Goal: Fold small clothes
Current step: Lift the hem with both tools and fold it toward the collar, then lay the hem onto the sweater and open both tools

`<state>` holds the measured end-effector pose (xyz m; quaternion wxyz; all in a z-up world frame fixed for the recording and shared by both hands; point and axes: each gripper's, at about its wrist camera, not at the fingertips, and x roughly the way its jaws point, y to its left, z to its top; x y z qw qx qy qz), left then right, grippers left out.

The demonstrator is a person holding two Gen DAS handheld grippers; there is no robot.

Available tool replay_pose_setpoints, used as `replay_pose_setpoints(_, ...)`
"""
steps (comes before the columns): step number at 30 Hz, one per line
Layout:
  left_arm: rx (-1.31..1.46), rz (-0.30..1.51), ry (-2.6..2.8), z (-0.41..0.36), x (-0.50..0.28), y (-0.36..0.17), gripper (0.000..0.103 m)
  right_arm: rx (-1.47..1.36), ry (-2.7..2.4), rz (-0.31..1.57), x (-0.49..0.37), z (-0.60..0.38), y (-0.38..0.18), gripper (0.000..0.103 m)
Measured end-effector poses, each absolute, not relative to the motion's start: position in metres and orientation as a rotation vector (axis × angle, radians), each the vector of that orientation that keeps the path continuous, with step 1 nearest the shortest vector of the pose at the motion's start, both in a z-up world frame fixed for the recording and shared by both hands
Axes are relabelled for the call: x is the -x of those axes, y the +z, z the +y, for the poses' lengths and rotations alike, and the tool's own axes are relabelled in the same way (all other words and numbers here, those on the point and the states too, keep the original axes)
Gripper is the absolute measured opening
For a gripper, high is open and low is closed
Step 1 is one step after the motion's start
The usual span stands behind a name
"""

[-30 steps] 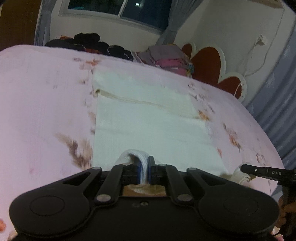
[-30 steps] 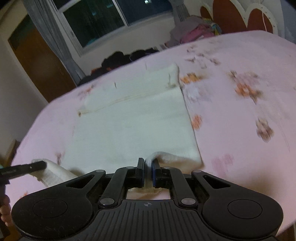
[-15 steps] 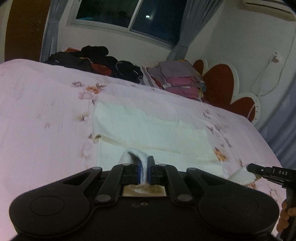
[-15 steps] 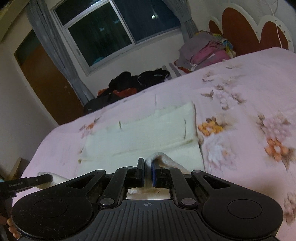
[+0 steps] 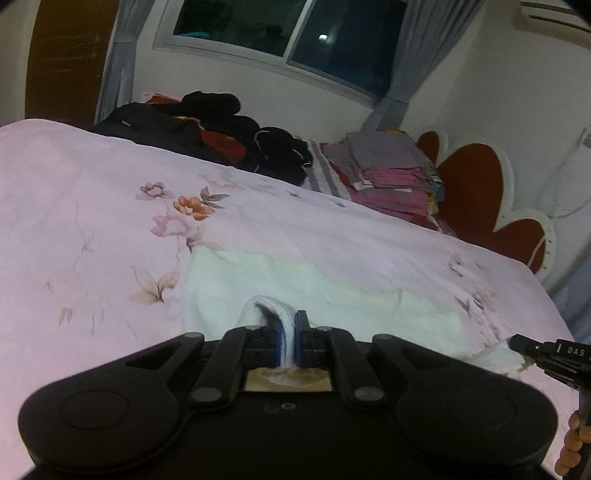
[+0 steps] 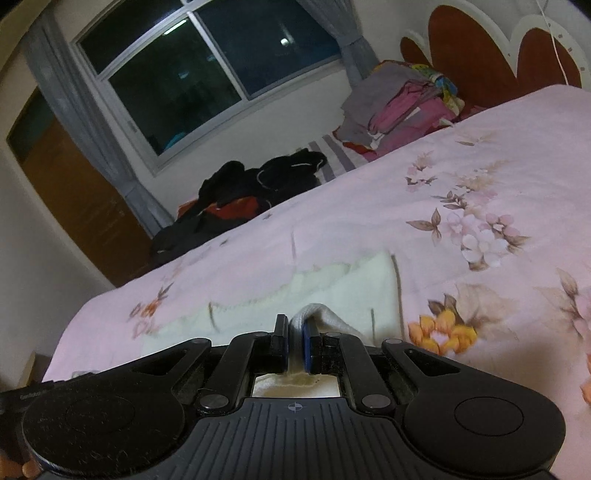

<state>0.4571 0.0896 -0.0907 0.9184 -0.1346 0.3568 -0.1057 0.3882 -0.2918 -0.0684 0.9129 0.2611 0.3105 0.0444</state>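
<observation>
A bedroom at night lay behind the work: a dark window [image 5: 280, 33] with grey curtains, and a bed [image 5: 92, 221] under a pink flowered cover, with dark unfolded clothes [image 5: 207, 136] and a stack of folded clothes [image 5: 391, 173] along its far edge. The white cloth [image 5: 332, 291] lay flat on the cover, its near edge lifted at both corners. The left gripper [image 5: 286, 341] was closed tight on one corner, the fabric arching out from between its blue pads; the right gripper [image 6: 294, 343] was pinched the same way on the other corner, its tip also visible at the right of the left wrist view. Holding both corners at once probably kept the edge straight so the near half could be carried over the far half for a fold. Both grippers pointed forward and somewhat downward, side by side, low over the cloth.
</observation>
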Motion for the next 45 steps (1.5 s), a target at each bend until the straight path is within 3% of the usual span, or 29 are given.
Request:
replay_pose_setpoints(12, 0.236, 0.822, -0.151, 0.077, -0.521, -0.12, 0.009, -0.591, 0.032, 0.716, -0.459, -0.303, -0.105, 0.007)
replay_pose_setpoints(18, 0.202, 0.827, -0.083, 0.078, -0.544, -0.121, 0.026, -0.598, -0.005, 0.757, -0.48, -0.307, -0.119, 0.007)
replay_pose_setpoints(20, 0.207, 0.823, -0.071, 0.081, -0.55, -0.12, 0.035, -0.612, -0.024, 0.76, -0.485, -0.31, -0.123, 0.008)
replay_pose_setpoints(22, 0.223, 0.808, -0.06, 0.086, -0.553, -0.118, 0.053, -0.618, -0.039, 0.762, -0.49, -0.313, -0.125, 0.008)
replay_pose_setpoints(24, 0.226, 0.782, -0.045, 0.091, -0.551, -0.114, 0.063, -0.604, -0.055, 0.744, -0.492, -0.316, -0.125, 0.008)
replay_pose_setpoints(37, 0.113, 0.835, -0.129, 0.084, -0.55, -0.141, 0.061, -0.463, 0.021, 0.738, -0.492, -0.319, -0.125, 0.011)
replay_pose_setpoints(38, 0.109, 0.837, -0.135, 0.082, -0.551, -0.143, 0.059, -0.46, 0.026, 0.743, -0.493, -0.319, -0.127, 0.015)
replay_pose_setpoints(40, 0.105, 0.843, -0.142, 0.079, -0.552, -0.147, 0.045, -0.452, 0.033, 0.736, -0.493, -0.316, -0.129, 0.076)
replay_pose_setpoints(41, 0.103, 0.846, -0.144, 0.078, -0.553, -0.149, 0.039, -0.441, 0.039, 0.716, -0.492, -0.314, -0.128, 0.079)
replay_pose_setpoints(43, 0.093, 0.853, -0.143, 0.078, -0.553, -0.153, 0.019, -0.391, 0.044, 0.709, -0.493, -0.308, -0.126, 0.074)
replay_pose_setpoints(44, 0.09, 0.854, -0.141, 0.078, -0.553, -0.154, 0.018, -0.379, 0.05, 0.715, -0.496, -0.307, -0.127, 0.066)
replay_pose_setpoints(45, 0.091, 0.851, -0.142, 0.078, -0.553, -0.155, 0.015, -0.375, 0.053, 0.726, -0.498, -0.307, -0.129, 0.051)
